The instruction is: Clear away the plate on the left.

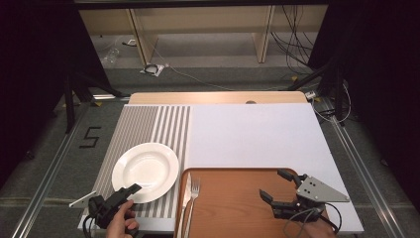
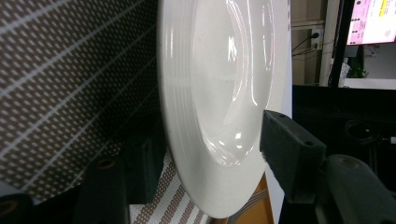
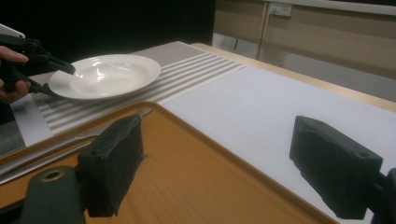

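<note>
Striped mat partly hidden behind plate.

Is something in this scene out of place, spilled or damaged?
Nothing stands out. The white plate lies flat and clean on the striped mat; the knife and fork lie neatly side by side on the wooden tray.

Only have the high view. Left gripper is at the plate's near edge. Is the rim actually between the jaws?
Observer: Yes. In the left gripper view the plate rim runs between the two jaws, one pad on each face.
Operator: Clamped?
Observer: Doesn't look so. From the right gripper view, the left gripper has its jaws spread wider than the rim is thick.
Operator: Plate lifted?
Observer: No. The right gripper view shows it lying flat on the striped mat.
</note>
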### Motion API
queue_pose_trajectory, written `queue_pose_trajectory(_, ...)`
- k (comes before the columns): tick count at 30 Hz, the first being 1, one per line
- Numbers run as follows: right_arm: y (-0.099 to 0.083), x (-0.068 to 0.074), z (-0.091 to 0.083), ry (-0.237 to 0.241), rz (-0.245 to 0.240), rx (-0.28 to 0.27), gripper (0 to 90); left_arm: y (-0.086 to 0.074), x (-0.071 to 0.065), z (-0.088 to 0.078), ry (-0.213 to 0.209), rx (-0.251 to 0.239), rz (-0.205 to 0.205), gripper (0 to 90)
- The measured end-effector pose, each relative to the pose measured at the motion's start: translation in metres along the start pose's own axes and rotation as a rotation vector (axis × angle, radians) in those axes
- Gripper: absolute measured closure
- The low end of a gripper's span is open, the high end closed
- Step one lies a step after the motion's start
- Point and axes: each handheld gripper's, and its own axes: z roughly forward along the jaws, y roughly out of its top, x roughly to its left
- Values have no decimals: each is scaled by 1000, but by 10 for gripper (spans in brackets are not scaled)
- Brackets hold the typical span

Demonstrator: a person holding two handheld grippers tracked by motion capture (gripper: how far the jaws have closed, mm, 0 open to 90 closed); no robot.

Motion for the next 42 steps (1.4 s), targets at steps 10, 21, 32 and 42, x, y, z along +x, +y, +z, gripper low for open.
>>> queue_pose_trajectory(10,0,0,0,2,1,-2,183,-3,0,6,13,-30,-11,536)
queue_pose_trajectory(21,0,1,0,5,3,-2,183,1,4,12,28,-47,-23,657)
queue_pose_trajectory(32,0,0,1,5,3,2,184,3,6,18,53,-47,-34,781)
queue_pose_trajectory(42,0,0,1,4,3,1,184,5,13,17,-3,-40,-114,804)
